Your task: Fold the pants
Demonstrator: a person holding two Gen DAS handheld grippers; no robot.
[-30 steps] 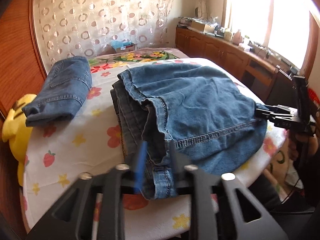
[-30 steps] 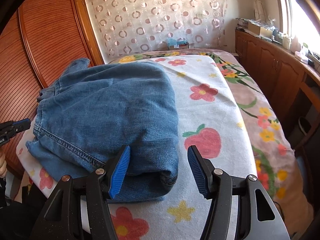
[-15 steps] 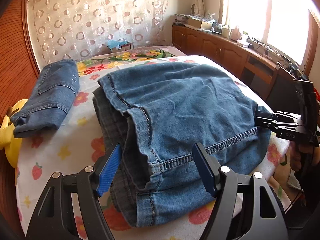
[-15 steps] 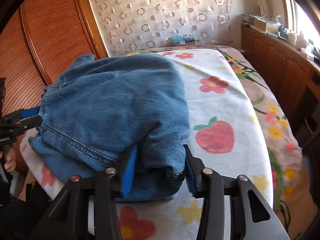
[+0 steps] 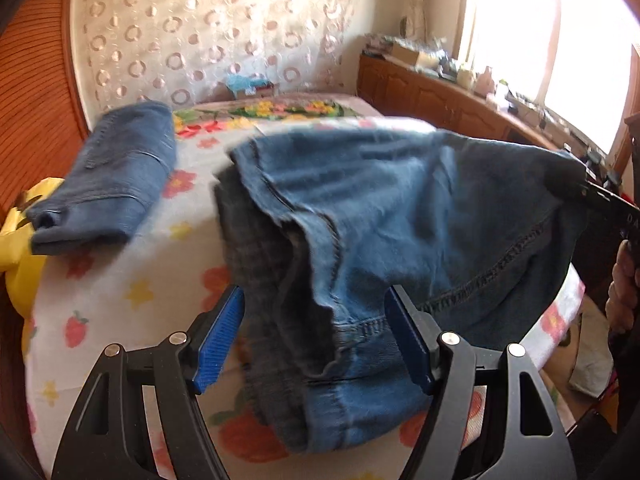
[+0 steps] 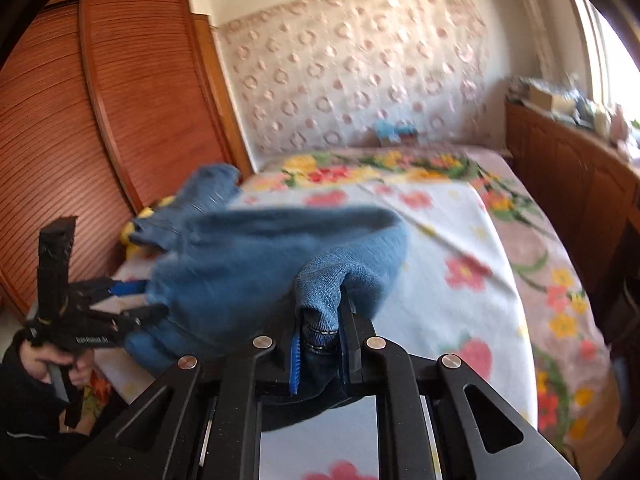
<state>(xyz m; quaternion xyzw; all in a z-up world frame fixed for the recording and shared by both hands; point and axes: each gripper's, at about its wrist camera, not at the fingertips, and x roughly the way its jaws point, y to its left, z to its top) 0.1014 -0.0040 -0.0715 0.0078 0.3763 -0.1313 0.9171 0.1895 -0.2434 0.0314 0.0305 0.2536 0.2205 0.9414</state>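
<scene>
Right claw (image 6: 318,350) pinching jeans (image 6: 256,264) corner, lifted

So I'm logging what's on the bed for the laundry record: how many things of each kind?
Jeans being folded: 1
Folded jeans set aside: 1
Yellow plush toy: 1
Total: 3

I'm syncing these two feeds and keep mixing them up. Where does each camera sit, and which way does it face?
Left wrist: on the left gripper, open around the jeans hem, facing across the bed; the right gripper and its hand show at right.
Right wrist: on the right gripper, clamped on a denim fold, facing the curtained wall; the left gripper and its hand show at left.
Shared: the jeans, the folded jeans, the bed.
</scene>
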